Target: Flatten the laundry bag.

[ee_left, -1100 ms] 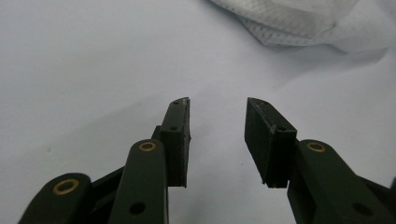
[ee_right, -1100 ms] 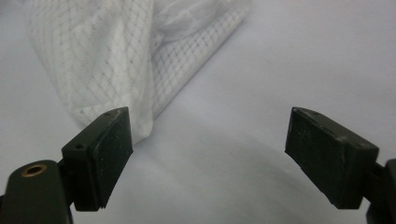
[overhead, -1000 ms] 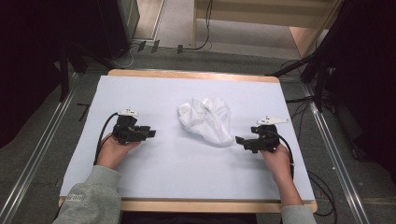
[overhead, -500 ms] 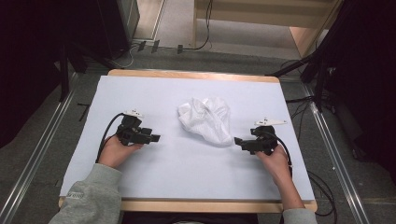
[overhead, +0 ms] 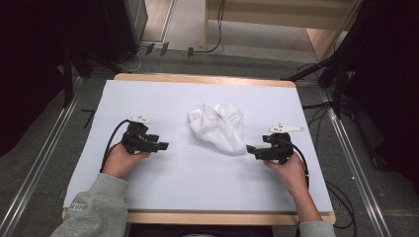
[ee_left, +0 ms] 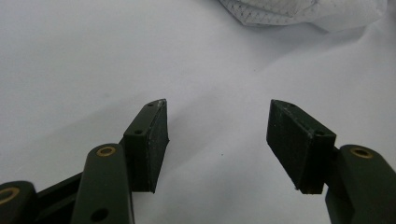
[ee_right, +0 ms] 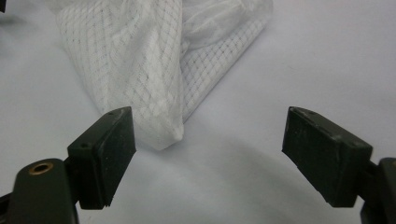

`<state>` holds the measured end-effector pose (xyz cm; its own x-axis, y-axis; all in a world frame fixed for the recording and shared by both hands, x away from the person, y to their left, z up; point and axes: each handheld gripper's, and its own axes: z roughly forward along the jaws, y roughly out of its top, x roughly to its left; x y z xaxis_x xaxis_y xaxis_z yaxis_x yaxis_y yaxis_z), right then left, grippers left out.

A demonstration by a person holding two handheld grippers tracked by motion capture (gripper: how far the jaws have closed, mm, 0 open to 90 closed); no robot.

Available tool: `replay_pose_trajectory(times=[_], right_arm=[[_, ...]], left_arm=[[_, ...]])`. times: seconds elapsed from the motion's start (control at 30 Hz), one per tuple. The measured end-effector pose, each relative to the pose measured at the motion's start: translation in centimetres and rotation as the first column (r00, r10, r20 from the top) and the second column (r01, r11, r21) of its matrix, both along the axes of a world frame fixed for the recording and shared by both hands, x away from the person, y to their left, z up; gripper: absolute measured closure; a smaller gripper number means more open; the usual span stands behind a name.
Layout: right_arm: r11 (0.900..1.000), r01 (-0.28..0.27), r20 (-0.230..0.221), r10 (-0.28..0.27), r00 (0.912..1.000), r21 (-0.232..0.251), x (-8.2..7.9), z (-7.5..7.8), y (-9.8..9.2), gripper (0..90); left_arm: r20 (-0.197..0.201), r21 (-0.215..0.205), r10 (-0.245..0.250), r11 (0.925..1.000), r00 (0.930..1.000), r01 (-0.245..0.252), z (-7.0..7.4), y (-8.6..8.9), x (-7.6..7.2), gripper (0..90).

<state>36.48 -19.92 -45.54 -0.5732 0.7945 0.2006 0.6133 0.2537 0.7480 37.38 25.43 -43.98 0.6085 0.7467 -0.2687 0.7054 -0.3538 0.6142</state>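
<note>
white sheet [overhead: 163,187] covering a wooden-edged table [overhead: 207,79], grey floor [overhead: 44,143] around it, metal rails [overhead: 29,182] along both sides, black cables [overhead: 217,47] on the floor beyond the far edge, pale wooden furniture [overhead: 296,15] behind, dark equipment [overhead: 385,98] at right

Small dark print on the grey sweatshirt sleeve [overhead: 94,210], bottom left of high view, too blurred to read.

We see a bench [overhead: 148,197] with a pale wooden edge and a white top sheet, standing on a grey floor [overhead: 44,148]. Metal rails [overhead: 29,187] run along both sides. Black cables [overhead: 217,44] trail behind it, near light wooden furniture [overhead: 316,39]. The surroundings are dark.
</note>
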Motion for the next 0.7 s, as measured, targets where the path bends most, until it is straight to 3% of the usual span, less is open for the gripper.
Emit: replay_pose_trajectory(times=[0.6, 0.7], right_arm=[[1.0, -0.01, -0.044, 0.01, 0.999, -0.005, -0.2, 0.9, 0.3, 40.2], [1.0, -0.004, -0.033, 0.004, 0.9994, -0.002, -0.1, 1.4, 0.5, 41.3]], left_arm=[[-0.018, -0.018, 0.006, 0.9998, 0.9998, -0.007, 0.2, 0.1, -0.1, 38.8], [-0.016, -0.024, 0.003, 0.9997, 0.9999, -0.003, 0.2, -0.2, -0.2, 38.8]])
